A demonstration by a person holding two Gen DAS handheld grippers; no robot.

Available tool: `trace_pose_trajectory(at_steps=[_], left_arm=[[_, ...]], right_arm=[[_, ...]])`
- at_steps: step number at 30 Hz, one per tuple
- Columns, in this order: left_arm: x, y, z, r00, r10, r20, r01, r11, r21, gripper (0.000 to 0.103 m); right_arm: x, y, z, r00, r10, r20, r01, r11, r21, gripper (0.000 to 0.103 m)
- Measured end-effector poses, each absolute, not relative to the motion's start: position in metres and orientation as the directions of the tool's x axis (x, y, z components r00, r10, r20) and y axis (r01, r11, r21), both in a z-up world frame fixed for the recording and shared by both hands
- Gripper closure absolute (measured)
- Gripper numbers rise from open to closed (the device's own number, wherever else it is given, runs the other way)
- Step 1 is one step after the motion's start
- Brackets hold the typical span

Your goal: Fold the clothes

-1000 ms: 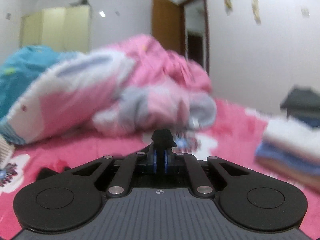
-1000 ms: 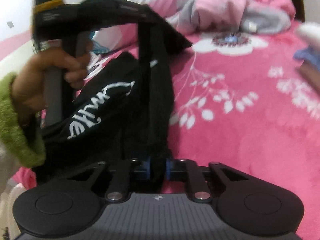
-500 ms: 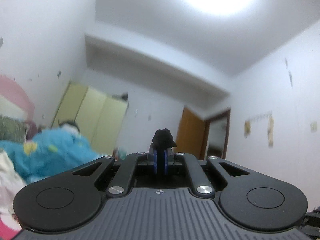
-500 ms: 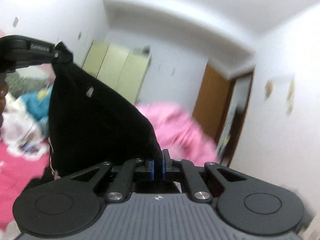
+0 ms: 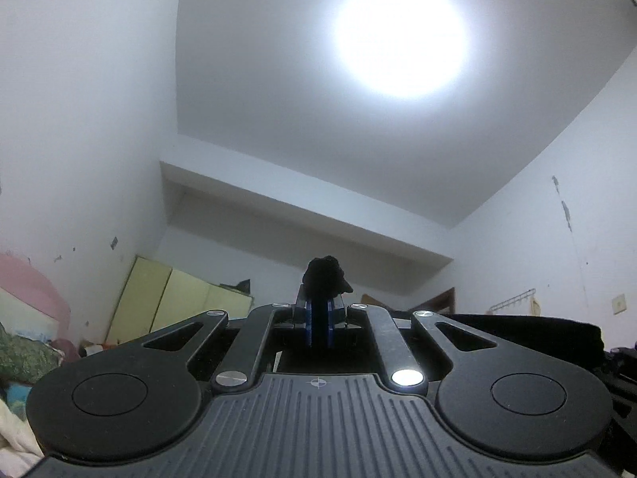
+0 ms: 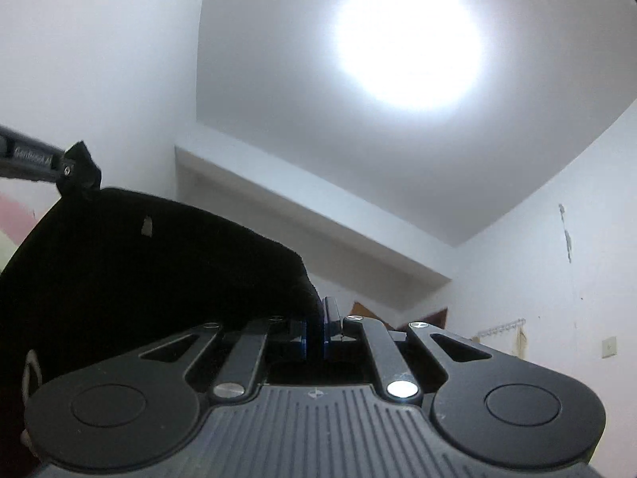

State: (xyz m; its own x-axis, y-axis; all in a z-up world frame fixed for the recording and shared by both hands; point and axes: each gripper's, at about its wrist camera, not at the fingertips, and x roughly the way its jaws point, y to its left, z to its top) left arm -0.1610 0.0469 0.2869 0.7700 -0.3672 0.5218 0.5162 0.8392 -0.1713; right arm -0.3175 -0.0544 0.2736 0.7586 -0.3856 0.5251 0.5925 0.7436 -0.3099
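1. Two wrist views both tilt up at a white ceiling (image 5: 278,79) with one bright round light (image 5: 400,38).
2. Pale yellow wardrobe doors (image 5: 175,306) stand low at the left of the left wrist view, and a brown door (image 6: 422,318) shows low at the right of the right wrist view.
3. One black garment (image 6: 159,279) hangs stretched between the two tools, filling the lower left of the right wrist view. White wall shows behind it.
4. The right tool (image 6: 315,334) is clamped on one edge of the garment, with dark cloth pinched between its blue pads.
5. The left tool (image 5: 320,324) is closed on another part of the garment. A small black tuft pokes up above its pads.
6. The left tool's tip also shows at the upper left of the right wrist view, holding the garment's raised corner.
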Motion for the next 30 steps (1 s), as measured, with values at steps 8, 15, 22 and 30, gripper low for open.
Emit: trace_pose_trajectory(at_steps=[8,15,22,30], left_arm=[[-0.150,0.042,0.291,0.813,-0.343,0.471,0.456,0.877,-0.148,0.098],[-0.100,0.029,0.275,0.864,-0.319,0.390,0.396,0.908,-0.136,0.098],[0.006,0.000,0.234,0.929,-0.273,0.249,0.307,0.945,-0.109,0.098],[0.149,-0.031,0.114,0.958,-0.236,-0.161,0.231,0.972,-0.049,0.094]], right_arm=[[-0.329,-0.057,0.280,0.768,-0.352,0.535,0.560,0.774,-0.296,0.096],[-0.288,-0.082,0.259,0.818,-0.359,0.450,0.520,0.795,-0.312,0.096],[-0.176,-0.116,0.224,0.864,-0.377,0.333,0.488,0.790,-0.372,0.096],[0.004,-0.172,0.149,0.916,-0.391,0.087,0.392,0.829,-0.400,0.096]])
